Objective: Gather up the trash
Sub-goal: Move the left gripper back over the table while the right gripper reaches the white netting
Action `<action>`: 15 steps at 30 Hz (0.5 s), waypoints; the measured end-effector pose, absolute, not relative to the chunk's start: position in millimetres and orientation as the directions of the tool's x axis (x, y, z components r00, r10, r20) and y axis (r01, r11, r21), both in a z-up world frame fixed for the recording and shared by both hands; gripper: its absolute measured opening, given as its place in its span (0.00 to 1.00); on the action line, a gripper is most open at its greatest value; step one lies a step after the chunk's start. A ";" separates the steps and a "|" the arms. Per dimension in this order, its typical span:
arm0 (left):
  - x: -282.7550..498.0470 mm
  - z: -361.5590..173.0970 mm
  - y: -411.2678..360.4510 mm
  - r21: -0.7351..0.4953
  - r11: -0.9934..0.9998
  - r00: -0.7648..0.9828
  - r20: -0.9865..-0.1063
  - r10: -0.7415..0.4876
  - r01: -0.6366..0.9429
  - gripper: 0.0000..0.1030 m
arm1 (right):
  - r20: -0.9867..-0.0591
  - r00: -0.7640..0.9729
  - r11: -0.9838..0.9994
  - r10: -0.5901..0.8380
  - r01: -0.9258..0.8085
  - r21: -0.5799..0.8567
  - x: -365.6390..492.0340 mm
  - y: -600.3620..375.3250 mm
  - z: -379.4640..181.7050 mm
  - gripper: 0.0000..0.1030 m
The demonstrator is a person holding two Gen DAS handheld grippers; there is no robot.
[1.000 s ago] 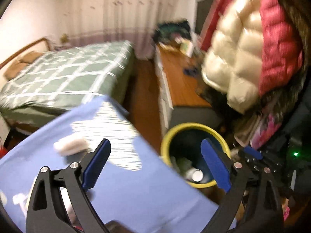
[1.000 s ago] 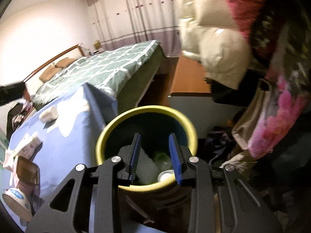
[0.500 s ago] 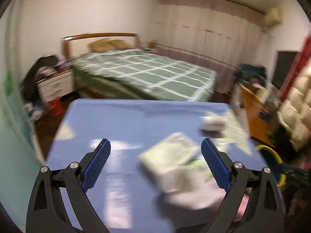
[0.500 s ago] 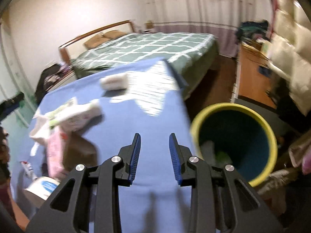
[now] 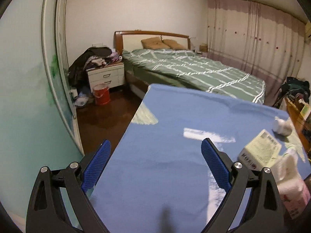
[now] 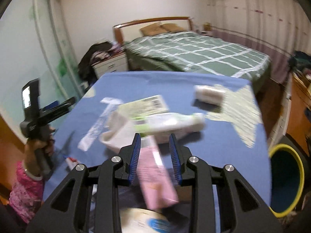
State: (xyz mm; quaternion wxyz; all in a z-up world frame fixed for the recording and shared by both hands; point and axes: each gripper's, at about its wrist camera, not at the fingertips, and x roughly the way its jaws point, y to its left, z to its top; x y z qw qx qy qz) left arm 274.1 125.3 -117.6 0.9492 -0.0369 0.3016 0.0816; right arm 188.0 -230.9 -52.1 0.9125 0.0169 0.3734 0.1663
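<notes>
Blue cloth covers the table [image 6: 223,145], and we have swung both tools back from the bin [image 6: 285,178] at its right edge to the trash heaped near the front edge. Our left gripper [image 5: 155,167] stands spread and empty; our right gripper [image 6: 155,153] stays narrow, seemingly hovering over the pink packet [image 6: 155,176], not pinching.

The left claw [image 5: 154,164], held by the person's left hand [image 6: 39,145] with a pink sleeve [image 6: 25,190] at the wrist, points down at a slant with its jaws spread wide and nothing between them, while the right claw [image 6: 155,151] tilts downward with its jaws narrowly parted.
</notes>
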 end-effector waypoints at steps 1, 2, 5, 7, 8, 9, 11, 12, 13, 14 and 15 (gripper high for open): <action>274.7 -120.4 126.4 -0.008 0.984 0.800 -0.583 0.142 -0.180 0.90 | -0.685 0.650 0.937 0.329 -0.316 0.151 190.5 -219.1 -53.3 0.28; 276.9 -122.9 125.0 0.006 0.983 0.796 -0.587 0.150 -0.181 0.90 | -0.691 0.640 0.933 0.335 -0.329 0.147 191.7 -210.0 -54.0 0.28; 279.6 -123.9 120.9 0.013 0.983 0.794 -0.587 0.155 -0.182 0.90 | -0.710 0.610 0.919 0.351 -0.371 0.135 196.7 -180.1 -59.4 0.28; 280.7 -126.5 123.5 0.006 0.982 0.790 -0.593 0.154 -0.187 0.90 | -0.731 0.593 0.918 0.337 -0.379 0.116 202.9 -163.6 -64.8 0.28; 281.5 -128.3 125.7 -0.003 0.982 0.788 -0.598 0.150 -0.189 0.90 | -0.735 0.591 0.919 0.332 -0.378 0.111 203.3 -159.2 -67.1 0.28; 282.1 -127.5 123.6 -0.009 0.982 0.785 -0.601 0.148 -0.191 0.90 | -0.741 0.589 0.922 0.322 -0.374 0.103 205.1 -154.4 -67.2 0.28; 282.2 -129.0 126.8 -0.017 0.980 0.785 -0.601 0.148 -0.198 0.90 | -0.759 0.586 0.929 0.283 -0.364 0.066 209.2 -145.1 -68.6 0.28; 283.6 -128.0 124.8 -0.016 0.979 0.784 -0.602 0.152 -0.203 0.90 | -0.778 0.569 0.929 0.268 -0.365 0.053 212.5 -140.7 -71.8 0.28; 284.2 -127.5 124.5 -0.016 0.978 0.783 -0.602 0.156 -0.207 0.90 | -0.786 0.556 0.927 0.270 -0.372 0.055 214.1 -140.2 -74.6 0.28; 284.0 -128.1 124.9 -0.018 0.978 0.783 -0.602 0.157 -0.209 0.90 | -0.789 0.550 0.924 0.274 -0.377 0.057 214.0 -139.2 -74.8 0.28; 282.5 -126.3 122.2 -0.018 0.977 0.783 -0.601 0.159 -0.212 0.90 | -0.794 0.552 0.925 0.255 -0.377 0.035 213.8 -134.4 -75.8 0.28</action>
